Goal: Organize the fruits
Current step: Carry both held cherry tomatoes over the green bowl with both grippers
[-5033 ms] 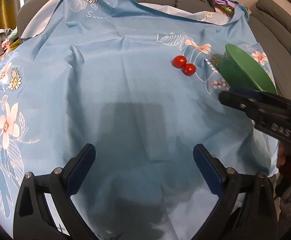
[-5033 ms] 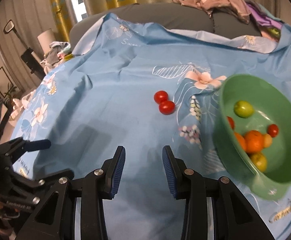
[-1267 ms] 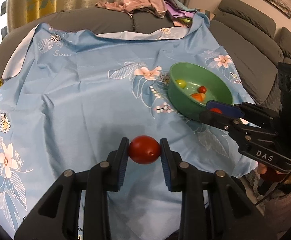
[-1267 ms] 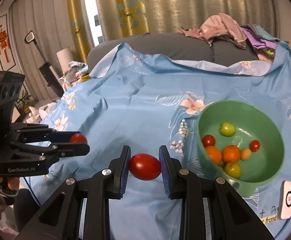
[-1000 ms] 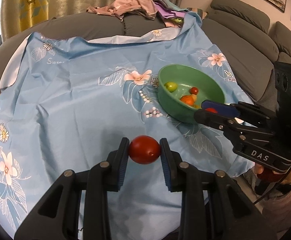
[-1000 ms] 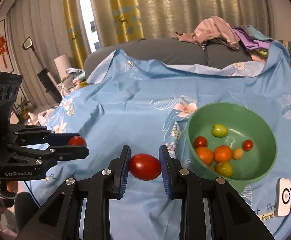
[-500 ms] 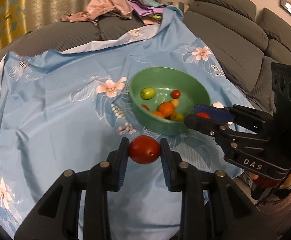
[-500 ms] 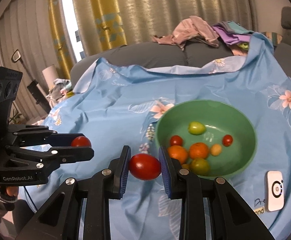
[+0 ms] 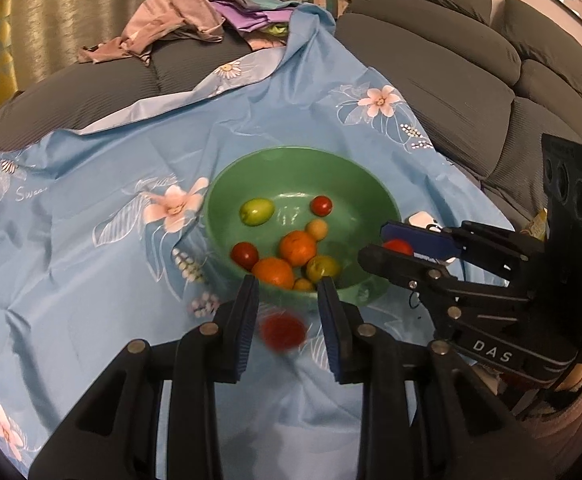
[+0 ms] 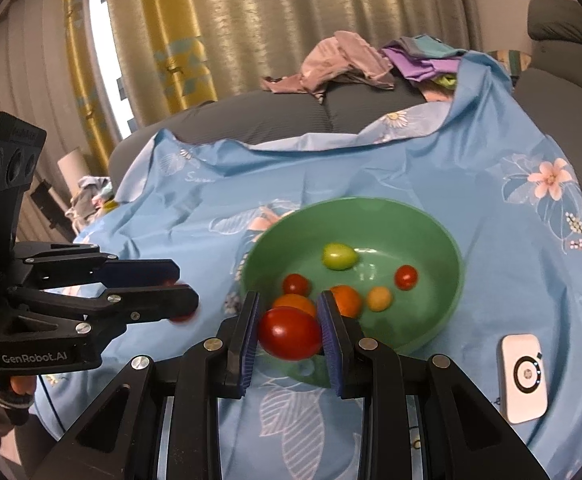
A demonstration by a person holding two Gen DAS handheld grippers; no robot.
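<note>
Moved since a second ago: both grippers swung across the blue floral cloth toward the green bowl, now much nearer and more central in both views; left tomato sharp and centred between the fingers then, now blurred and lower.
Left gripper: fingers set close, short of the bowl's near rim, over cloth.
Left tomato: low in the gap, smeared, seemingly slipping; impossible to tell whether still pinched.
Bowl: on the cloth, holding two oranges, green, red and small yellow fruits.
Right gripper: fingers pressed on the right tomato, held squarely between the pads, just at the bowl's near rim.
White device: flat on the cloth, right of the bowl, clear of the path.
Step in hand: probably carrying the last two tomatoes to the bowl.
Next move: forward past the rim, then spreading fingers low over the fruit; left side likely needing a re-grip if the tomato lands on cloth.
</note>
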